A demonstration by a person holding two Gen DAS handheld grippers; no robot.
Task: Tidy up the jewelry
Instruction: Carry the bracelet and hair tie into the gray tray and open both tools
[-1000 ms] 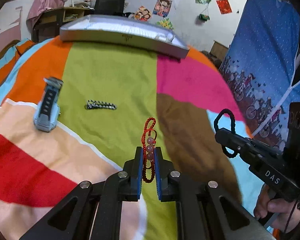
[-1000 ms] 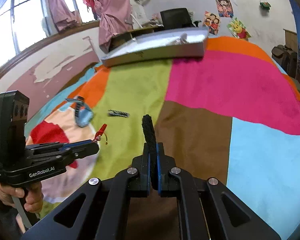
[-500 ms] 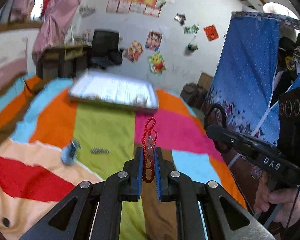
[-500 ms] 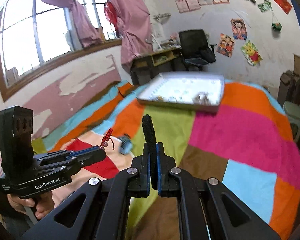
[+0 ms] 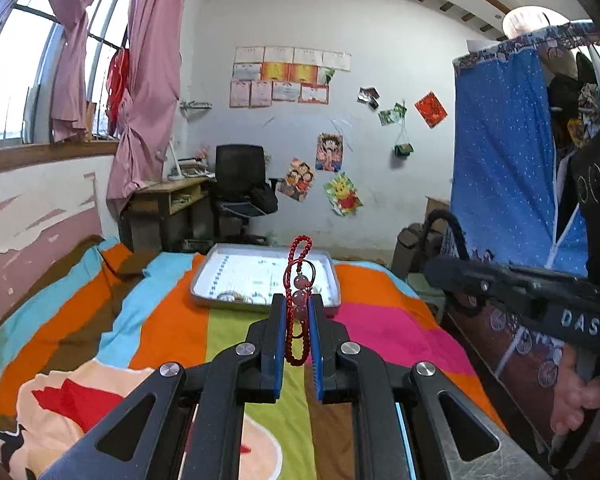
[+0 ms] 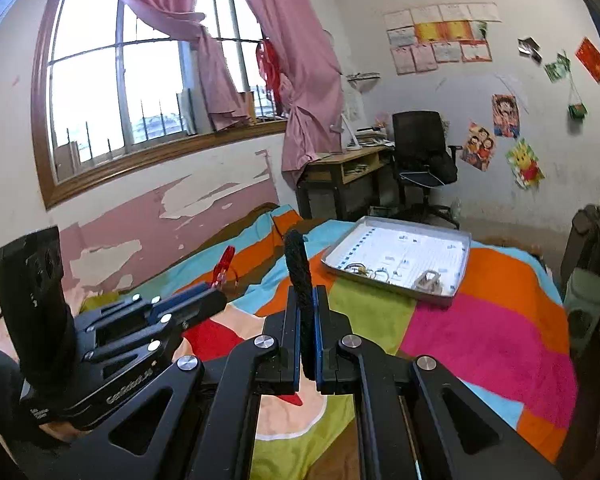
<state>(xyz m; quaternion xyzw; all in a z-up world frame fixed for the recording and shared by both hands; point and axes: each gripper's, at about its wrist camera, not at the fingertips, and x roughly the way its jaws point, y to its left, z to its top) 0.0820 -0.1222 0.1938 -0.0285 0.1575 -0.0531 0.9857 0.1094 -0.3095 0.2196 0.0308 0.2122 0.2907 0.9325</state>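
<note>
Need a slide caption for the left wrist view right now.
Left tool shut on a red bead bracelet, raised above the bed, facing the tray.

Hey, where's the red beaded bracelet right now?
In the left wrist view the red beaded bracelet is pinched in the left gripper, held up in the air in front of the silver tray at the far end of the bed.

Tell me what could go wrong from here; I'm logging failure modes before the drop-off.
1. The red bracelet is pinched only partway in the left gripper, its loops loose, so it may slip or snag on release.
2. The tray already holds pieces near its front edge; a drop there could tangle.
3. The black band sticks up from the right gripper and may cling.
</note>
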